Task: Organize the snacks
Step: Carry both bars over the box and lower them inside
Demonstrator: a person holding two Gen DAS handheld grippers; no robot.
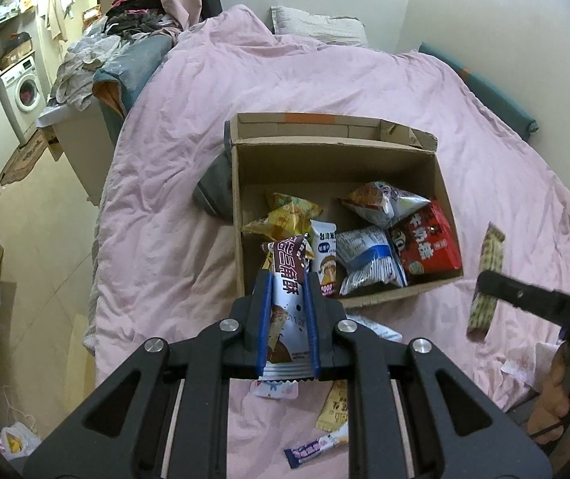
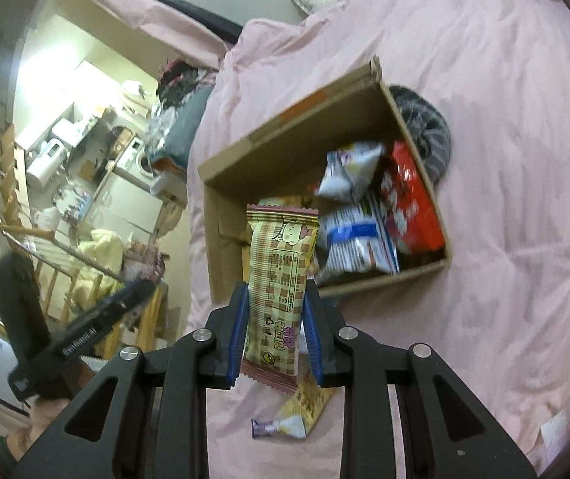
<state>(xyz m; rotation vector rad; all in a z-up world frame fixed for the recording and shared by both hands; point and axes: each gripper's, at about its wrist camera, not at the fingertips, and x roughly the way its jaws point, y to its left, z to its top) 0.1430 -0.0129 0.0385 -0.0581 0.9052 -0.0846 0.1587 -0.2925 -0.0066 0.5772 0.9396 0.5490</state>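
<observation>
My left gripper (image 1: 287, 279) is shut on a brown and white snack bar (image 1: 286, 299), held upright above the bed just short of the cardboard box (image 1: 324, 159). My right gripper (image 2: 272, 289) is shut on a yellow checked snack bar (image 2: 277, 279), lifted in front of the same box (image 2: 285, 131). That yellow bar (image 1: 486, 279) also shows at the right of the left wrist view, clamped in the right gripper's black finger (image 1: 532, 293). Several snack bags lie in the box, among them a red bag (image 1: 428, 243) and a white and blue bag (image 1: 368, 259).
Loose snack packets (image 1: 316, 445) lie on the pink duvet (image 1: 324, 80) near me; another small packet (image 2: 281, 427) shows under the right gripper. A grey garment (image 1: 215, 187) sits against the box's left side. The bed's left edge drops to a tiled floor with a washing machine (image 1: 21, 88).
</observation>
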